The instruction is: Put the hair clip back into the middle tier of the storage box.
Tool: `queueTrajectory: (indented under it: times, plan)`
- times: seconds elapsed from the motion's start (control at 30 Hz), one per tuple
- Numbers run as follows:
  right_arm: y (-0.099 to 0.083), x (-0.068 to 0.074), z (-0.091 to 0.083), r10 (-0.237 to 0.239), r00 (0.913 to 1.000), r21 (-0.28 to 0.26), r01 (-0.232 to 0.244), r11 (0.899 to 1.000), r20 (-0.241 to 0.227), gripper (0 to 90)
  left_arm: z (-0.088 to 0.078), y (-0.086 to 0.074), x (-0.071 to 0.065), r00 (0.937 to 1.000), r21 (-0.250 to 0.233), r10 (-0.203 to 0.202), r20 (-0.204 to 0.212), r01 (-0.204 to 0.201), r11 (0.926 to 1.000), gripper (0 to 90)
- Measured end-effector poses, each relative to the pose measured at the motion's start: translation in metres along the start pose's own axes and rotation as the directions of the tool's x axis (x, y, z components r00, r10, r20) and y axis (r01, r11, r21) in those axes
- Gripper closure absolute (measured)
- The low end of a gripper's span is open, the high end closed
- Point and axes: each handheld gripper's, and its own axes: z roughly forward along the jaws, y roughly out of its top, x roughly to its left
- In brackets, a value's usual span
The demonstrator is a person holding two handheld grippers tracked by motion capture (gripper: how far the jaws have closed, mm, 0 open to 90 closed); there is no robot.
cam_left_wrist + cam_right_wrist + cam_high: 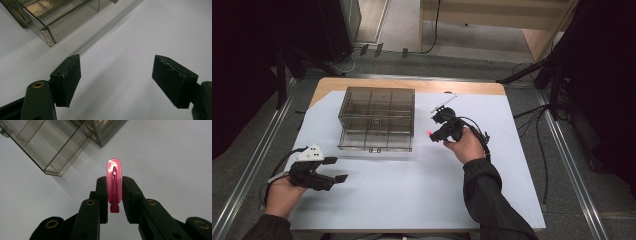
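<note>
Fingers [102,195] of the right gripper [114,192] are clamped flat on a small pink translucent plastic clip [114,176], its rounded end protruding at 12 o'clock. Judged light, stiff and slick, so best held across the flat faces as now. The smoky clear plastic compartment box [377,117] sits at 9 o'clock of it. The left gripper [334,170] has jaws apart, empty, resting on the white table sheet [412,195].
</note>
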Motion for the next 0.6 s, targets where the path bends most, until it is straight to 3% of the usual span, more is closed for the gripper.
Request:
queueTrajectory:
  times: [0.6]
  plan:
    - [0.016, 0.021, -0.004, -0.062, 0.9975, -0.008, 0.061, 0.998, -0.035, 77.4, -0.005, -0.006, -0.003, 0.9999, -0.001, -0.011, -0.012, 0.011, 0.9999, 24.0]
